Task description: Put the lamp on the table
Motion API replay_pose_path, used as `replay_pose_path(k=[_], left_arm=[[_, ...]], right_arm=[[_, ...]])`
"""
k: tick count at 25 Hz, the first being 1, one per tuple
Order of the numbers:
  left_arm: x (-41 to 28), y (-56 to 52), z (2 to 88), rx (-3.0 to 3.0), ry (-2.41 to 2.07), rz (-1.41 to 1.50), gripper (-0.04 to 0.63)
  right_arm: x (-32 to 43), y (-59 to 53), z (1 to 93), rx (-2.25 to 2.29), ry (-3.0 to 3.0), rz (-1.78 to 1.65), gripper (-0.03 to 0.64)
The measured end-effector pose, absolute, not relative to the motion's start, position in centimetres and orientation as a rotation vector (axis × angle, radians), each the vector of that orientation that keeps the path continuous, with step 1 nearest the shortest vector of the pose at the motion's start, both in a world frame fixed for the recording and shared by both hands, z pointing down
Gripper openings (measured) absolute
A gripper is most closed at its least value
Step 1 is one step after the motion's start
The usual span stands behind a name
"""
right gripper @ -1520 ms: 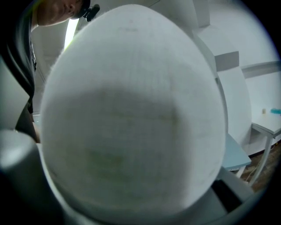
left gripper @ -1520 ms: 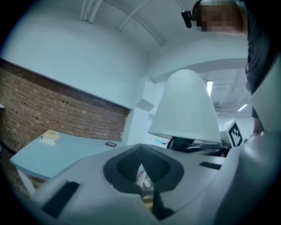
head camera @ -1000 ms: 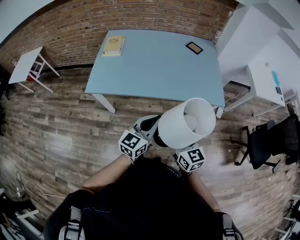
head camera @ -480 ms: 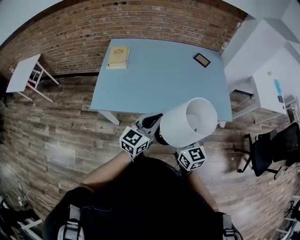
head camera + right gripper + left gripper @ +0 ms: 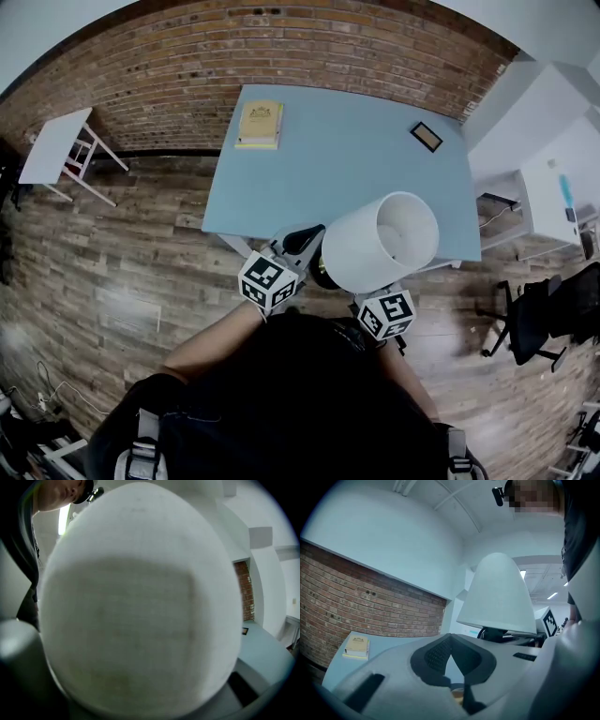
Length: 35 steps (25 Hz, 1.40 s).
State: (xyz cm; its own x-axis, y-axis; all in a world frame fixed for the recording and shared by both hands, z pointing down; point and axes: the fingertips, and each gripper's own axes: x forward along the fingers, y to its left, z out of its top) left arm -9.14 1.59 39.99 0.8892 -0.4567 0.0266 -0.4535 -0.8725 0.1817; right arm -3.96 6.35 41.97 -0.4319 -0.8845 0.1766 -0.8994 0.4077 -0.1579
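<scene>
Counter point(image 5: 328, 159) is closer than a second ago. Its near edge now sits under the shade of the lamp point(image 5: 380, 242); before, bare floor showed between them. Lamp is airborne and upright. Right claw point(image 5: 380, 302) is spread wide, clamped on the shade. Left claw point(image 5: 300, 242) has its tips together beside the base, nothing clearly held. Carry looks nearly done; set-down is next.

I found the shade point(image 5: 140, 602) filling the right gripper view, blocking nearly everything beyond. In the head view it covered most of the base point(image 5: 323, 275). Lettering on the book point(image 5: 260, 124) was too small to read; the small dark frame point(image 5: 427, 137) could not be identified.
</scene>
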Motion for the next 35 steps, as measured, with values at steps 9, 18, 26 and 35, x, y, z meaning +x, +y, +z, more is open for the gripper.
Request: replay_pose_path(k=[9, 18, 26, 35], left_arm=[[-11.0, -0.2, 40.9, 2.851, -0.75, -0.004, 0.009], [-10.5, -2.7, 40.6, 2.862, -0.85, 0.003, 0.009], [-7.5, -6.3, 41.6, 2.807, -0.925, 0.025, 0.009], [0.4, -11.9, 41.4, 2.785, -0.962, 0.001, 0.009]], right_arm=[[-5.8, 3.9, 42.4, 1.575, -2.605, 0.36, 0.117], [-4.7, 0.9, 42.7, 1.515, -2.648, 0.372, 0.117], [-1.6, -2.8, 43.6, 1.431, -2.676, 0.396, 0.117], [5.8, -8.2, 42.9, 1.356, -2.694, 0.361, 0.117]])
